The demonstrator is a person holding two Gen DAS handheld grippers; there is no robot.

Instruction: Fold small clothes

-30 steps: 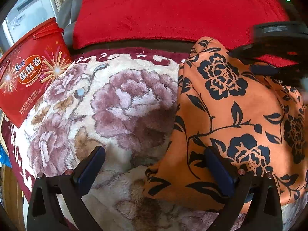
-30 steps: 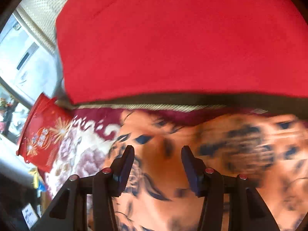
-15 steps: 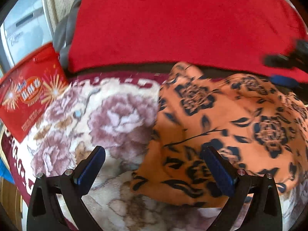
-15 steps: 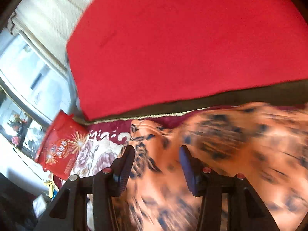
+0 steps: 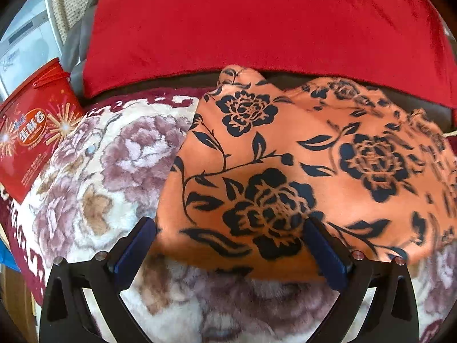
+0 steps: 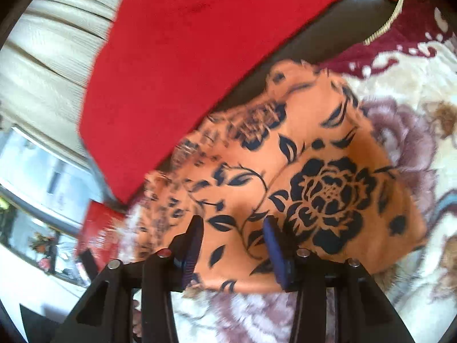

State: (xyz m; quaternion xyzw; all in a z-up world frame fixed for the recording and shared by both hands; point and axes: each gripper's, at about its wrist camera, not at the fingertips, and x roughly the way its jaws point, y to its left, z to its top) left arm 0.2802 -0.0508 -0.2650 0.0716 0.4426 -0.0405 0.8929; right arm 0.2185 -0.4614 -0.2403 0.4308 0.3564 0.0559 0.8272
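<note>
An orange garment with black flowers (image 5: 285,157) lies folded on a plush floral blanket (image 5: 114,171). It also shows in the right wrist view (image 6: 300,171). My left gripper (image 5: 228,234) is open wide, its fingers to either side of the garment's near left edge, just above it. My right gripper (image 6: 234,231) is open and empty, its fingertips over the garment's near edge, with cloth showing between the jaws.
A red cushion or cloth (image 5: 257,23) runs along the back against a beige sofa back (image 6: 51,57). A red snack bag (image 5: 28,131) lies at the blanket's left; it also shows in the right wrist view (image 6: 100,231). A window sill with plants is at the far left.
The garment has gone from held up to lying flat on the blanket. My right gripper has let go and pulled back, tilting to the right. My left gripper has shifted right over the garment's edge.
</note>
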